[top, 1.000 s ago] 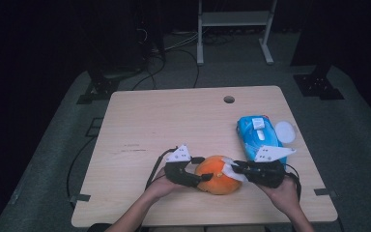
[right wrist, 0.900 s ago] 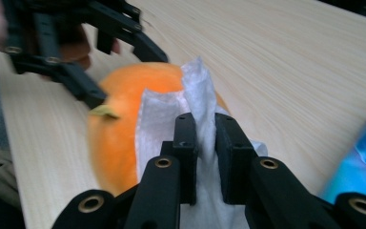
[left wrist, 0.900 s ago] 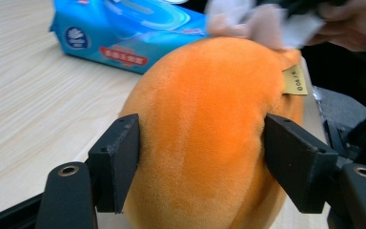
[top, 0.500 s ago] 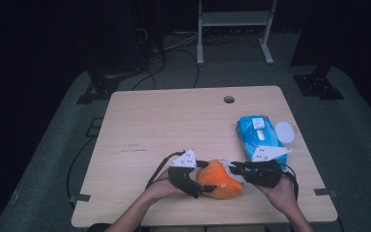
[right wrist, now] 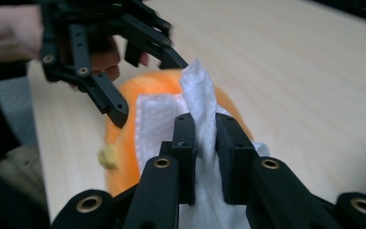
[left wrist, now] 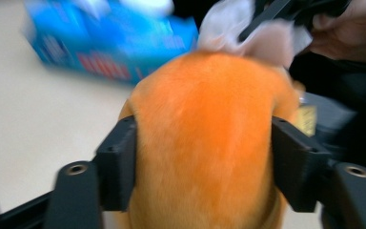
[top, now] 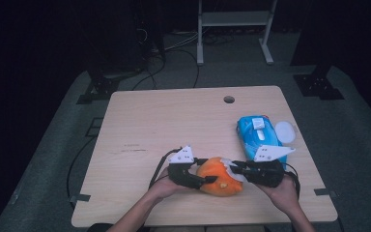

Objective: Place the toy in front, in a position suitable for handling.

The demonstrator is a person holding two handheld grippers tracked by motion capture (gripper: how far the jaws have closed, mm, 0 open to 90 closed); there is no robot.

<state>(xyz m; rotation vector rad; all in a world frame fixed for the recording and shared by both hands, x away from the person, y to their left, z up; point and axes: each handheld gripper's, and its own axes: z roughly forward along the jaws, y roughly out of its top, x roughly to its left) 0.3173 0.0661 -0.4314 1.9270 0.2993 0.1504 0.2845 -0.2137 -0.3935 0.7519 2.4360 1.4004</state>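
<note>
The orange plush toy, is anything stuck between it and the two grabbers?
For the left gripper, no: its jaws have just been closing and squeeze the orange plush toy directly. The right gripper pinches a white wipe, and that wipe lies between its jaws and the toy.

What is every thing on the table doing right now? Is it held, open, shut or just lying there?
Orange plush toy: on the table, squeezed between the left gripper's jaws.
Left gripper: jaws just closed in, shut on the toy's sides.
White wipe: pinched in the right gripper, draped on the toy.
Right gripper: shut on the wipe.
Blue wipes pack: lying flat, its round lid flipped open.
</note>
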